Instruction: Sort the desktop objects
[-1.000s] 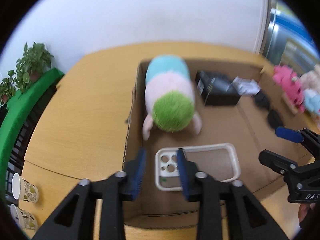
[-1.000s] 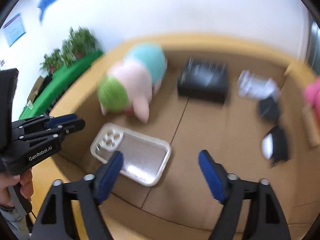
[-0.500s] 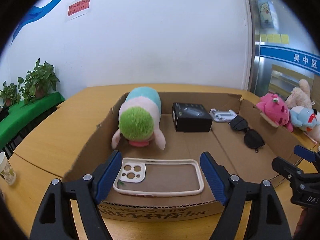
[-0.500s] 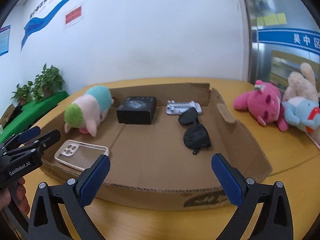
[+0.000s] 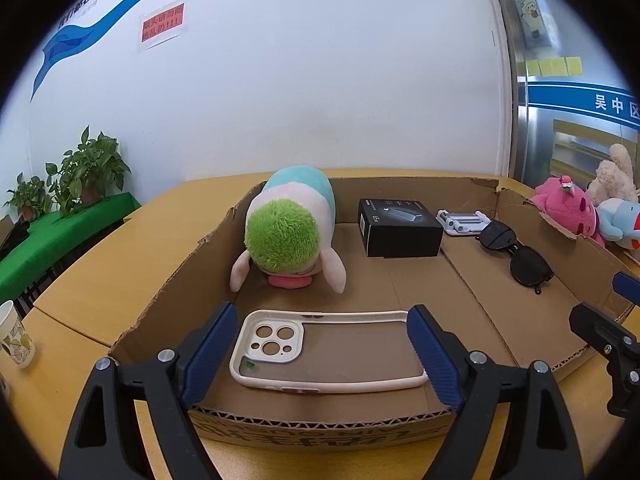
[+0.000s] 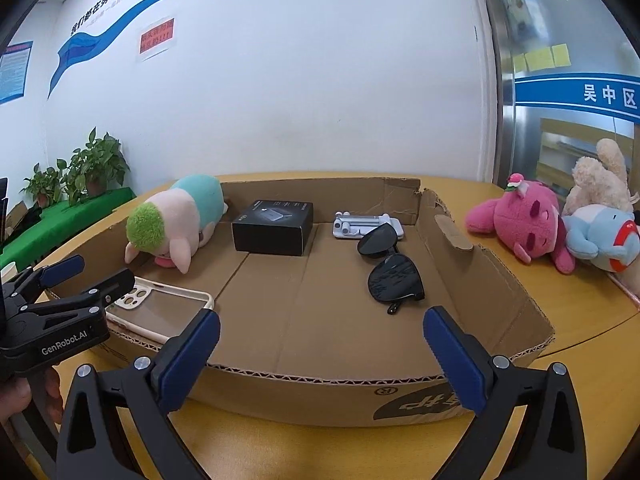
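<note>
Wooden desk (image 6: 580,320) carries a shallow cardboard box (image 6: 492,280) holding a phone case (image 5: 320,352) at 6 o'clock. Left tongs (image 5: 320,356) and right tongs (image 6: 320,356) gape wide, empty, outside its near wall. Likely between placements; next, fetching the pink plush (image 6: 520,224) at 2 o'clock.

Four plush toys, one phone case (image 5: 326,350), one black box (image 5: 400,227), one pair of sunglasses (image 5: 516,254), one cardboard tray (image 6: 320,380)
</note>
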Demonstrator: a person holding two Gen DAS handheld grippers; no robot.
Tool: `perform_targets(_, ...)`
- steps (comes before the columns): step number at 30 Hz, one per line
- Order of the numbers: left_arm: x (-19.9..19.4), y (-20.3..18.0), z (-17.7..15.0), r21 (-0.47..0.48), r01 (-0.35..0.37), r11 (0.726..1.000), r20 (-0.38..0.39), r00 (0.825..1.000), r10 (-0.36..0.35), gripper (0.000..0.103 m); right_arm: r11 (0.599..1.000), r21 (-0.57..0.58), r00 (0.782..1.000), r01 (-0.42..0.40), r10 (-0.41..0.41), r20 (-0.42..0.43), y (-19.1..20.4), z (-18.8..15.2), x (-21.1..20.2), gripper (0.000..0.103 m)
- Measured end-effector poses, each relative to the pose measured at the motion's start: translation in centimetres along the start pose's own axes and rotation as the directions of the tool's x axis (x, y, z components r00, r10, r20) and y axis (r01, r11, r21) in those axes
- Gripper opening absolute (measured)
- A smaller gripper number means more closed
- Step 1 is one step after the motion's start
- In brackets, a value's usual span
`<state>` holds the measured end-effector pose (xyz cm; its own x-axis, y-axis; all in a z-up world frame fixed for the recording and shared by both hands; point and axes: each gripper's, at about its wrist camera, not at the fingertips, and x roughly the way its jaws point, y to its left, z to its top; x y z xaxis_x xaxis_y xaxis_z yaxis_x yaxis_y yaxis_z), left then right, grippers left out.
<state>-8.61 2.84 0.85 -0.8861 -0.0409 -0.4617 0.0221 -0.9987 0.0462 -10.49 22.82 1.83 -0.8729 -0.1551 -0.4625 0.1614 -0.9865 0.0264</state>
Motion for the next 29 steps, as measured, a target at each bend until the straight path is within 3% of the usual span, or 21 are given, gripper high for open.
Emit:
perform_targets(7,0.4,0.4,0.9,-0.017,0.030,0.999,-0.100,0.994,-0.032,0.087,1.000,0.013,0.994,-0.002,0.003,-0.109,0.0,1.2,0.4,0.103)
perform_targets(16,-2.9,0.2,3.7,-0.034,0.060,0.998,-0.096,0.993,-0.063,0.087,1.000,0.012,0.976,-0.013,0.015,-0.217,0.3,2.8,-0.5,0.103)
perform_targets(21,-2.7,0.3,3.9,-0.052,0.074,0.996,-0.149,0.986,-0.081,0.087,1.000,-0.007,0.969,-0.015,0.013,-0.248,0.7,3.3,-0.9,0.103)
perform_targets(23,-2.9,0.3,3.8,-0.059,0.060,0.996,-0.159,0.985,-0.069,0.092,1.000,-0.008,0.968,-0.020,0.017,-0.249,0.9,3.4,-1.2,0.103)
perform_targets(24,-3.0,0.2,3.7,-0.059,0.064,0.996,-0.161,0.984,-0.073,0.101,1.000,-0.010,0.969,-0.020,0.017,-0.248,0.9,3.4,-1.3,0.103)
perform_targets(27,-3.5,-0.1,3.7,-0.049,0.095,0.994,-0.153,0.983,-0.101,0.102,1.000,-0.014,0.970,-0.017,0.013,-0.242,1.1,3.6,-1.6,0.103)
perform_targets(29,-3.5,-0.5,3.7,-0.016,0.077,0.997,-0.142,0.987,-0.079,0.102,1.000,-0.012,0.972,-0.011,0.008,-0.237,1.0,3.6,-1.8,0.103)
